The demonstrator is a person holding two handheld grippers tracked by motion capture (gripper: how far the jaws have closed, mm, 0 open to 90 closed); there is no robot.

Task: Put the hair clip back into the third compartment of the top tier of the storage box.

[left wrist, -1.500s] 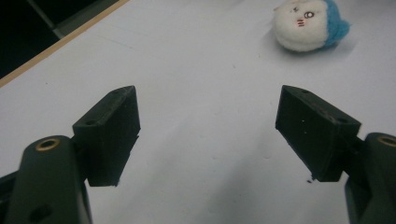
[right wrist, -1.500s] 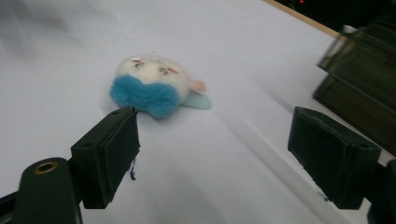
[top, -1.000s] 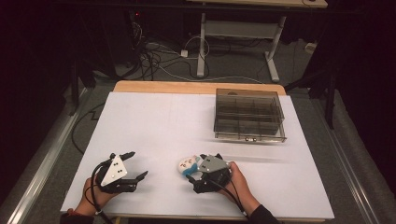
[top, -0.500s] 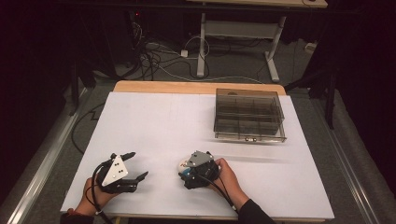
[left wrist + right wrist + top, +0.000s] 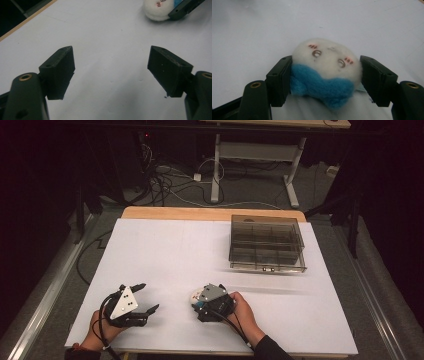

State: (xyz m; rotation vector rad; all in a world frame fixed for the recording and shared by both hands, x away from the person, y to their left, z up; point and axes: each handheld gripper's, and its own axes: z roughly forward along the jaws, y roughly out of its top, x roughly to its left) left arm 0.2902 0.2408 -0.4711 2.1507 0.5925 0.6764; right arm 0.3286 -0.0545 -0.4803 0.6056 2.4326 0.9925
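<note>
A: Item one. Plush toy [image 5: 325,72], white head, blue scarf, small stitched face. Location?

B: On the white worktop [image 5: 165,255], near its front edge, well apart from the smoke-tinted compartment box [image 5: 266,242] and nearer the person than the box is. It sits between the jaws of the right gripper [image 5: 325,80]; the right gripper view has both pads against its sides.

A: Right gripper, condition?

B: Clamped on the plush toy. The jaws have just been closing, and the toy fills the gap between them. The soft body bulges a little at each pad, so the grip looks seated rather than merely brushing.

A: Item two. Left gripper [image 5: 111,72]?

B: Jaws wide apart, nothing between them, bare worktop below. In the high view it rests farther from the compartment box than the toy is, off to the toy's left.

A: Step in hand?

B: By my reading, the pick-up: the grasp is made, the lift not yet begun.

A: Requirement for the next move?

B: Probably a straight lift clear of the worktop, then a carry toward the compartment box. The toy is soft, so the squeeze must hold without letting it slip or roll out.
</note>
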